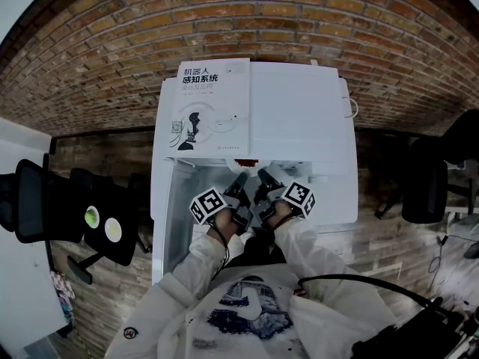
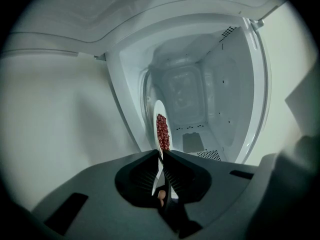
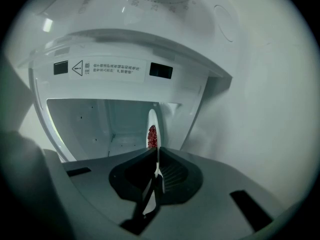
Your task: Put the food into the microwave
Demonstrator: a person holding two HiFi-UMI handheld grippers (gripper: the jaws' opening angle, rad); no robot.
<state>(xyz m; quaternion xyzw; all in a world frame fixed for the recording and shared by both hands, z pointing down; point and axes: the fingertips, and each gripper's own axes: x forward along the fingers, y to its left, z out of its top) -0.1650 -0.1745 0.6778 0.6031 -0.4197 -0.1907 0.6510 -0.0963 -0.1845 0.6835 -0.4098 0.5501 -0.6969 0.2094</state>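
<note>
A white plate (image 2: 158,115) with a heap of red food (image 2: 162,131) shows edge-on at the mouth of the open white microwave (image 1: 299,118). My left gripper (image 2: 162,156) is shut on the plate's near rim. From the other side, my right gripper (image 3: 157,154) pinches the rim of the same plate (image 3: 152,120), with the red food (image 3: 152,136) just beyond its jaws. The bare cavity (image 2: 200,99) lies straight ahead of both. In the head view the two grippers, left (image 1: 239,185) and right (image 1: 263,179), sit side by side at the opening, and the plate is mostly hidden.
A book (image 1: 206,107) lies on the microwave's top. The open door (image 1: 166,223) hangs at the left, close beside my left gripper. A warning label (image 3: 107,69) runs above the opening. Black office chairs (image 1: 75,215) stand left and right of the brick wall (image 1: 224,21).
</note>
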